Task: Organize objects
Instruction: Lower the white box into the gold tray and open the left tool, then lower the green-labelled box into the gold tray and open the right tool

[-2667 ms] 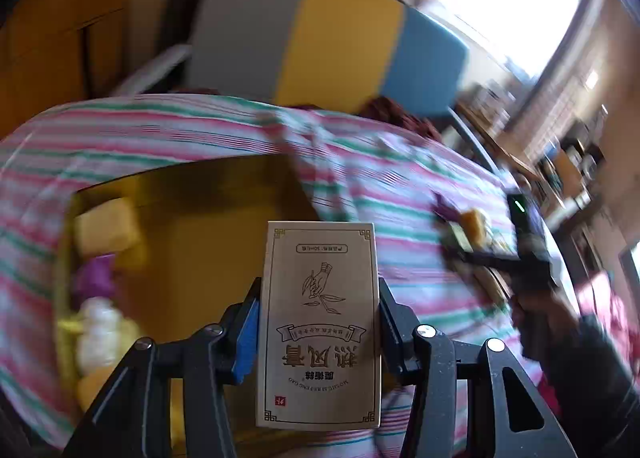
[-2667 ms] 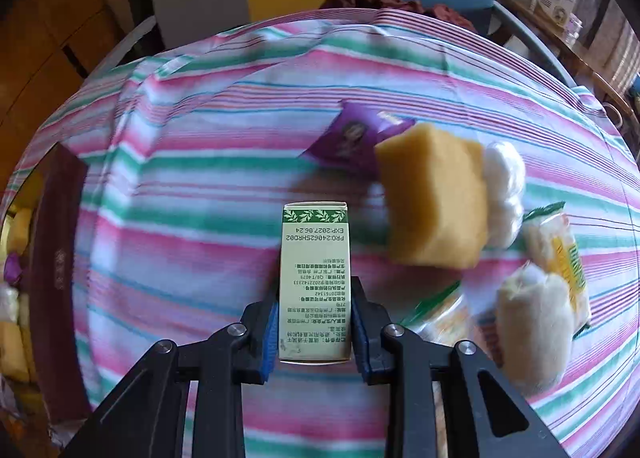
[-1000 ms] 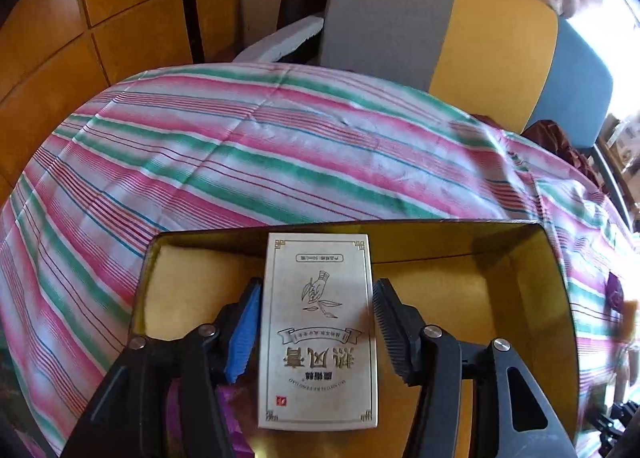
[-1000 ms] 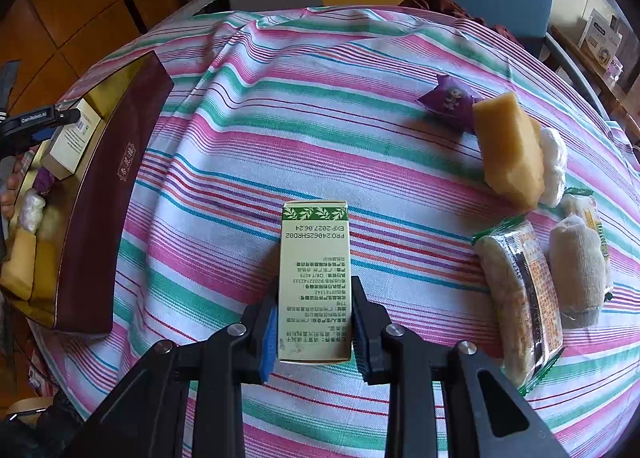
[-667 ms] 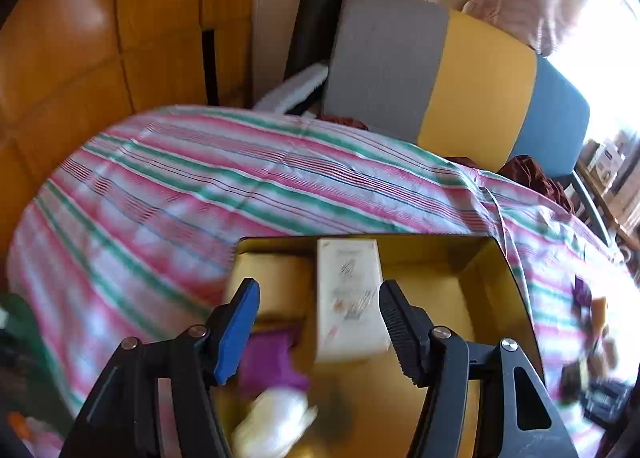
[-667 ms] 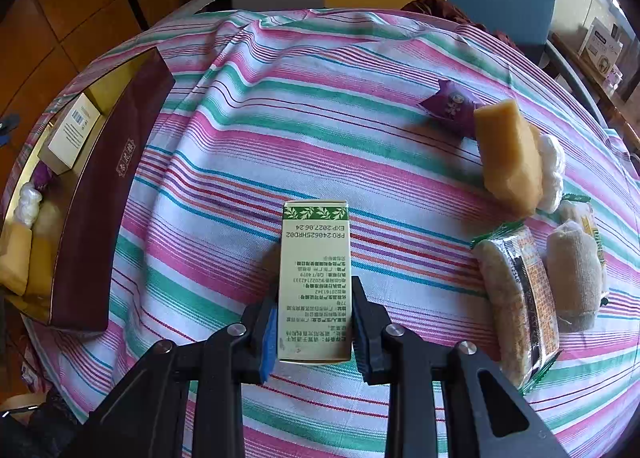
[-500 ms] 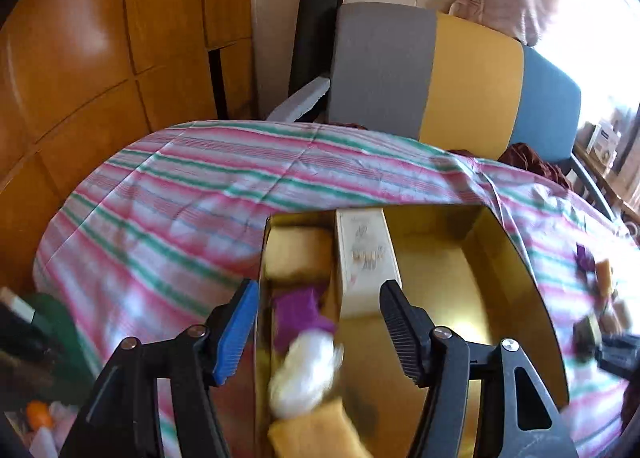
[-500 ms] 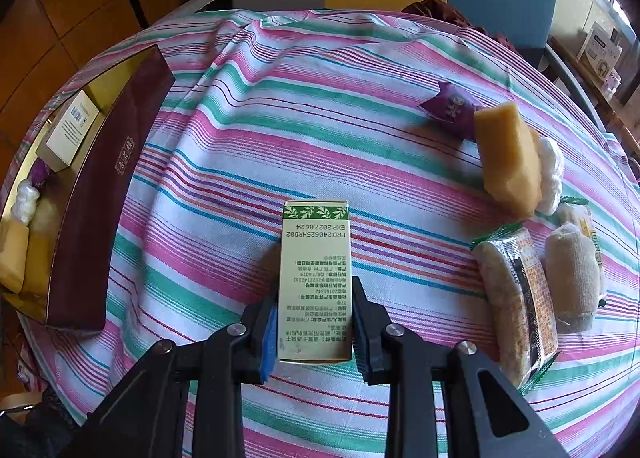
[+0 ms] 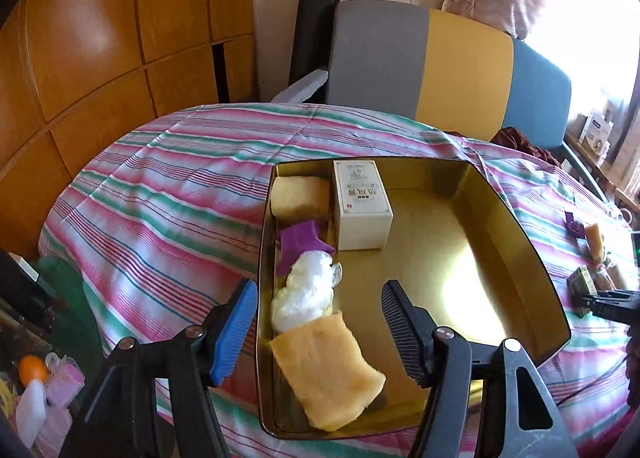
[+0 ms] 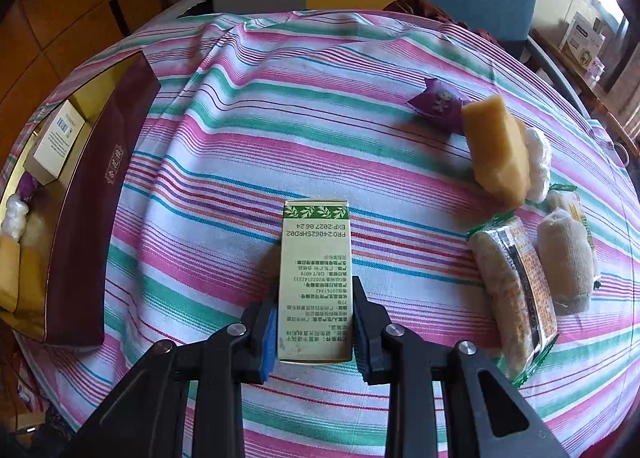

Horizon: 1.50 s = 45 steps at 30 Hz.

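My left gripper [image 9: 320, 308] is open and empty above the near end of a gold-lined box [image 9: 516, 242]. In the box lie a cream tea carton [image 9: 362, 209], two yellow sponges [image 9: 326, 372], a purple packet [image 9: 302, 244] and a white wrapped item [image 9: 304, 296]. My right gripper [image 10: 314, 318] is shut on a green-and-cream carton [image 10: 316, 270], held over the striped tablecloth [image 10: 280, 129]. The box [image 10: 100, 197] shows maroon outside at the left of the right wrist view.
On the cloth to the right lie a purple packet [image 10: 436, 103], a yellow sponge [image 10: 496, 147], a white wrapped item [image 10: 538, 163], a wrapped cake [image 10: 512, 284] and a beige roll [image 10: 566, 264]. A grey, yellow and blue chair [image 9: 440, 65] stands behind the table.
My left gripper opened and let go of the cream tea carton in the box, then drew back and up. My right gripper kept its carton and barely moved.
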Each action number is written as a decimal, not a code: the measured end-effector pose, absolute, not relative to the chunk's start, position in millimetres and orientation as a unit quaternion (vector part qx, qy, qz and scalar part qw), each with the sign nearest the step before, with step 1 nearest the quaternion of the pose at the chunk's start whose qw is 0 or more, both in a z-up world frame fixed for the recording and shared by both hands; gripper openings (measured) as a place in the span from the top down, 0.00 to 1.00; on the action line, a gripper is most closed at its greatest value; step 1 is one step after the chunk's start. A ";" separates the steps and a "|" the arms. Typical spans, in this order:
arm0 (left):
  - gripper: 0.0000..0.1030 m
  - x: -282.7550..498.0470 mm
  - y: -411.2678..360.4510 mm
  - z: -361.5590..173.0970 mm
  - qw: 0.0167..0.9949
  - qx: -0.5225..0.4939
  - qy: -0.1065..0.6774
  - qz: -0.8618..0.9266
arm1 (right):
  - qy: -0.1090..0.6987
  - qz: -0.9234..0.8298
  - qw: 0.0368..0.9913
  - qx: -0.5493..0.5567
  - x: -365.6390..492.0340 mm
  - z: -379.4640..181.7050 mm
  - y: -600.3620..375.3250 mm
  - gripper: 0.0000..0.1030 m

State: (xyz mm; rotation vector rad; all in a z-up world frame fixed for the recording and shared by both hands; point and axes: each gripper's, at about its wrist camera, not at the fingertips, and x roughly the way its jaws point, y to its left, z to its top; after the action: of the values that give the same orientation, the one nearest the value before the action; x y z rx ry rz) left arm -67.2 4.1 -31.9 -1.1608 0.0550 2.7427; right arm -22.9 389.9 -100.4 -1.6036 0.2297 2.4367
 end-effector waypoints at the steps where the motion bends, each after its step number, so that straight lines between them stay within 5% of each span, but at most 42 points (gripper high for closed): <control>1: 0.36 -65.7 4.1 -32.6 0.081 -0.388 0.021 0.918 | 0.080 0.828 0.109 -0.544 -22.6 -100.2 389.2 0.71; 11: 0.36 -59.0 2.3 -37.2 0.083 -0.388 0.025 0.918 | 0.120 0.844 0.090 -0.514 -18.0 -72.0 367.4 0.71; 23: 0.36 -63.1 -16.3 -38.2 0.068 -0.392 0.012 0.917 | 0.099 0.868 -0.052 -0.484 -47.2 -17.2 251.5 0.71; 31: 0.36 -67.2 -59.0 -31.9 0.027 -0.388 -0.009 0.921 | 0.103 0.826 -0.115 -0.543 -109.5 -48.6 169.3 0.71; 45: 0.36 -72.6 -80.6 -43.4 0.024 -0.406 -0.049 0.912 | 0.151 0.780 -0.091 -0.601 -175.2 -99.3 105.0 0.68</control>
State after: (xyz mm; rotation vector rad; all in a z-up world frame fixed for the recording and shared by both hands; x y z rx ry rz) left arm -72.6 -80.6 -43.4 -1.2555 -0.1526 2.8239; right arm -175.2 105.0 -99.3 -2.0054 0.5045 2.6025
